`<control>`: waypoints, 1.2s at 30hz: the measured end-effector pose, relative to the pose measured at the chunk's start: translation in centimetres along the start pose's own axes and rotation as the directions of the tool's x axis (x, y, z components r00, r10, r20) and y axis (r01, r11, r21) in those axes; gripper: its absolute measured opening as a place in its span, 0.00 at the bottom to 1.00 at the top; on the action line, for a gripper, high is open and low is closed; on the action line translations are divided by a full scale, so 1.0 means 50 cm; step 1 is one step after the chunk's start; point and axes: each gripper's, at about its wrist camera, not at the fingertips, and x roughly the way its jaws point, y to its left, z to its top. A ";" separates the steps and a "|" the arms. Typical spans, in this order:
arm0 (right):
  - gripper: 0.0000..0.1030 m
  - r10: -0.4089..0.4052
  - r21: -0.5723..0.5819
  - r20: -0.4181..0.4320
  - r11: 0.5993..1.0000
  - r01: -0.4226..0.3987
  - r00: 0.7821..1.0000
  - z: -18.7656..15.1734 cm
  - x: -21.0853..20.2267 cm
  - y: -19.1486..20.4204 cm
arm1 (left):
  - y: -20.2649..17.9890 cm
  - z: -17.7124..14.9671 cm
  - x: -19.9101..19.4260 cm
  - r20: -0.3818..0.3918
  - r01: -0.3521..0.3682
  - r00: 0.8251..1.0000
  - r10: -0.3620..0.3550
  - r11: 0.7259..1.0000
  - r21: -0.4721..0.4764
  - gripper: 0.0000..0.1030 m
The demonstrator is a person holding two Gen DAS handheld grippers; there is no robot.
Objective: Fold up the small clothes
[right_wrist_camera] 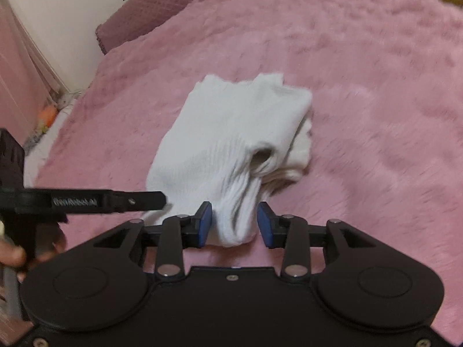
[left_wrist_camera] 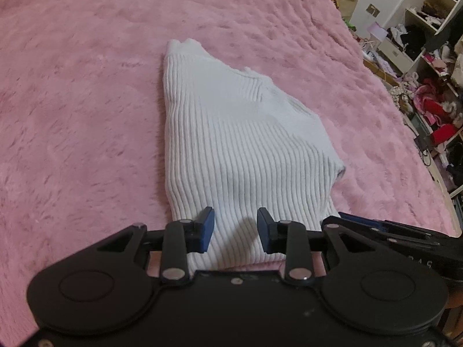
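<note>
Left wrist view: left claw (left_wrist_camera: 235, 229) part-open over near hem of folded white ribbed knit top (left_wrist_camera: 231, 144), not pinching; right claw (right_wrist_camera: 234, 224) straddles bunched hem, pads apart; fuzzy pink blanket (left_wrist_camera: 86, 86).

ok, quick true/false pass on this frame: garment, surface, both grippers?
1. The garment is a white ribbed knit. True.
2. It lies on a bare wooden table. False: it lies on a pink fluffy blanket.
3. The left gripper is fully shut. False: its jaws stand apart, with the garment's near edge between them.
4. A bunched ridge of fabric sits between the pads of the right gripper. True.
</note>
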 end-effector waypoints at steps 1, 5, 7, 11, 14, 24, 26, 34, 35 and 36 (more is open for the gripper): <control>0.15 -0.012 -0.001 0.008 1.000 0.012 1.000 0.002 0.001 0.004 | -0.001 -0.001 0.002 -0.002 -0.004 1.000 0.004 1.000 -0.001 0.31; 0.11 -0.022 -0.050 0.059 0.998 0.025 0.998 0.016 -0.024 0.025 | -0.003 0.000 0.002 0.002 -0.005 1.000 0.005 1.000 -0.009 0.31; 0.10 -0.074 -0.081 0.076 0.994 0.080 0.994 0.023 -0.029 0.028 | -0.008 0.001 0.003 0.008 0.002 1.000 -0.002 1.000 -0.006 0.32; 0.10 -0.094 -0.040 -0.009 0.995 0.093 0.996 0.011 0.012 -0.006 | -0.014 -0.007 0.019 -0.004 -0.020 1.000 0.020 1.000 0.006 0.33; 0.13 -0.099 -0.029 -0.011 0.995 0.098 0.995 -0.003 0.021 -0.020 | -0.015 -0.014 0.031 -0.014 -0.027 1.000 0.027 1.000 0.016 0.34; 0.29 -0.088 -0.059 0.127 0.994 0.096 0.988 0.075 -0.025 -0.003 | -0.030 0.003 0.016 0.020 -0.007 1.000 0.007 1.000 0.005 0.35; 0.29 -0.102 -0.015 0.121 0.994 0.104 0.987 0.094 -0.004 -0.021 | -0.031 0.001 0.023 0.011 -0.011 1.000 0.011 1.000 0.008 0.35; 0.41 -0.141 0.157 0.048 0.979 0.132 0.989 0.128 0.071 -0.072 | -0.031 0.002 0.035 0.004 -0.015 1.000 0.015 1.000 0.016 0.35; 0.41 -0.142 0.166 0.045 0.977 0.133 0.989 0.128 0.076 -0.074 | -0.032 0.003 0.036 0.003 -0.017 1.000 0.017 1.000 0.019 0.35; 0.42 -0.137 0.171 0.042 0.977 0.128 0.990 0.125 0.077 -0.075 | -0.034 0.004 0.038 0.001 -0.020 1.000 0.020 1.000 0.024 0.35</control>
